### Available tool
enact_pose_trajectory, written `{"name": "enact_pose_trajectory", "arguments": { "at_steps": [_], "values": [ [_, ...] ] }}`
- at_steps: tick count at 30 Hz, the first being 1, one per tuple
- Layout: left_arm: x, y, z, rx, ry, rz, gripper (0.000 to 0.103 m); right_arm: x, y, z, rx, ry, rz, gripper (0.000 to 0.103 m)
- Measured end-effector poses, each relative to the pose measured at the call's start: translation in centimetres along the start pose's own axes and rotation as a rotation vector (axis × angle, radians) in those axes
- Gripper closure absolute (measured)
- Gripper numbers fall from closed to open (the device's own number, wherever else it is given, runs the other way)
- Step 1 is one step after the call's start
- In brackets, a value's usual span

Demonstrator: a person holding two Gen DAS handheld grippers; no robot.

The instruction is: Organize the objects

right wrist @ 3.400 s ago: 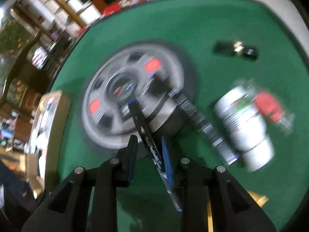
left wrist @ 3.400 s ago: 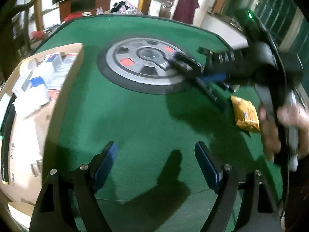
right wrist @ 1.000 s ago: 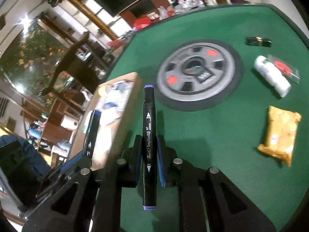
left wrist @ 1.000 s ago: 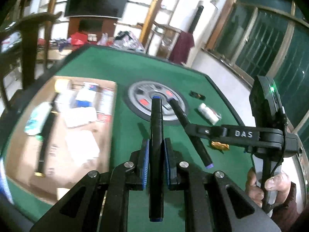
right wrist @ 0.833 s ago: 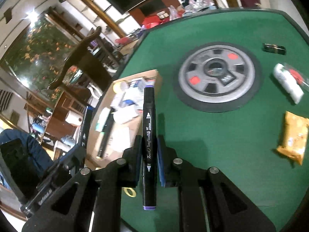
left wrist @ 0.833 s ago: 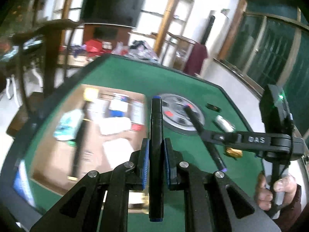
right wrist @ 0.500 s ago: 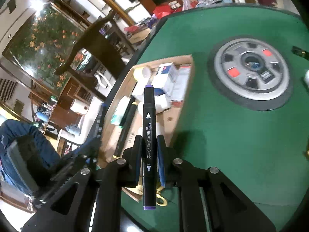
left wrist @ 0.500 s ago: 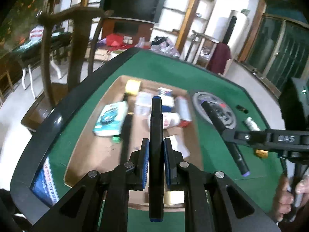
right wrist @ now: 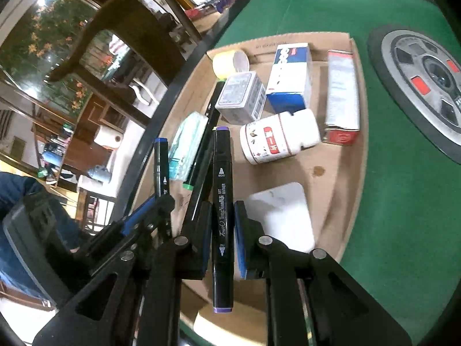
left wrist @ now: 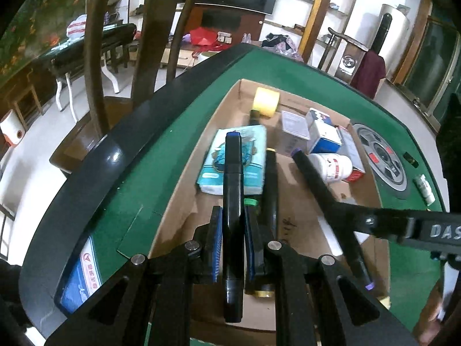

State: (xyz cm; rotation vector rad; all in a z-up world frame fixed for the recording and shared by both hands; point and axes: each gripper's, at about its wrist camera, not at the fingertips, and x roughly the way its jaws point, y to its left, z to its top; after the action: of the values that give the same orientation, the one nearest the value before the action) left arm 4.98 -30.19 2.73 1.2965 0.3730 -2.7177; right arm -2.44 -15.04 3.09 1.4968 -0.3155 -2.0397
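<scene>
My left gripper (left wrist: 232, 230) is shut on a black marker with blue caps (left wrist: 232, 201), held above the cardboard box (left wrist: 184, 193). My right gripper (right wrist: 221, 230) is shut on a black art marker with purple caps (right wrist: 221, 201), also over the box (right wrist: 334, 201). In the left wrist view the right gripper's marker (left wrist: 322, 190) crosses in from the right. In the right wrist view the left gripper's blue-capped marker (right wrist: 160, 167) shows at the left.
The box holds a yellow tape roll (left wrist: 266, 101), a teal tissue pack (left wrist: 250, 144), a white bottle (right wrist: 279, 135), small cartons (right wrist: 288, 77), a white pad (right wrist: 282, 213) and black pens (left wrist: 270, 178). A grey disc (right wrist: 423, 83) lies on the green table (right wrist: 403, 201). A wooden chair (left wrist: 121, 57) stands by the table's edge.
Both grippers have swung left from the green table to above the cardboard box, each still holding its marker. The box contents now appear closer.
</scene>
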Motion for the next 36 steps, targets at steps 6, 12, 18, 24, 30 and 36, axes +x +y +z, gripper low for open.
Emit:
{"name": "enact_pose_trajectory", "arguments": {
  "at_steps": [6,12,18,24,30,36],
  "values": [
    [-0.4,0.8,-0.1,-0.017,-0.021,0.017,0.083,1.1,0.7,0.2,-0.042,-0.005,-0.06,0.09],
    [-1.8,0.3,-0.1,-0.018,-0.057,0.009,0.047,0.4,0.9,-0.1,-0.086,-0.044,-0.108,0.09],
    [-3.9,-0.3,0.1,-0.009,-0.102,0.014,0.044,-1.3,1.6,-0.6,-0.127,-0.102,-0.109,0.089],
    [-6.7,-1.8,-0.2,0.017,-0.164,0.064,0.043,-4.6,1.9,-1.9,-0.175,-0.18,-0.129,0.08],
    [-9.2,-3.7,-0.8,0.061,-0.238,0.124,0.037,-6.7,1.9,-3.2,-0.185,-0.221,-0.139,0.074],
    [-11.3,-6.2,-1.2,0.108,-0.305,0.157,0.02,-9.0,0.6,-4.0,-0.161,-0.26,-0.14,0.068]
  ]
}}
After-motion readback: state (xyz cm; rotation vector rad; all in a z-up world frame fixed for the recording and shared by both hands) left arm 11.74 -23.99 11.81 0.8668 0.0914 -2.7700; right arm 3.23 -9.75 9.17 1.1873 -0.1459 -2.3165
